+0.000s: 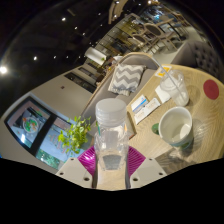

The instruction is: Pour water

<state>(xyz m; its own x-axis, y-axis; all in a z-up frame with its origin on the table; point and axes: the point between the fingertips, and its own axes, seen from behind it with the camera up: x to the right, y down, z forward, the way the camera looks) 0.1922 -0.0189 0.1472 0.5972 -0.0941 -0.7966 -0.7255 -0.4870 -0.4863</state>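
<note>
A clear plastic water bottle (110, 125) with a white cap stands between my fingers, and both magenta pads (87, 158) press on its lower sides. My gripper (110, 160) is shut on the bottle above the light wooden table (148, 140). A white cup (176, 125) stands on a green coaster just beyond the bottle and to its right. A clear glass (173, 88) stands farther back on the table.
A small green plant (72, 133) stands left of the bottle. A white card (142, 108) lies on the table between bottle and glass. A red round coaster (211, 89) lies at the far right. A grey patterned cushion (126, 78) rests behind the table.
</note>
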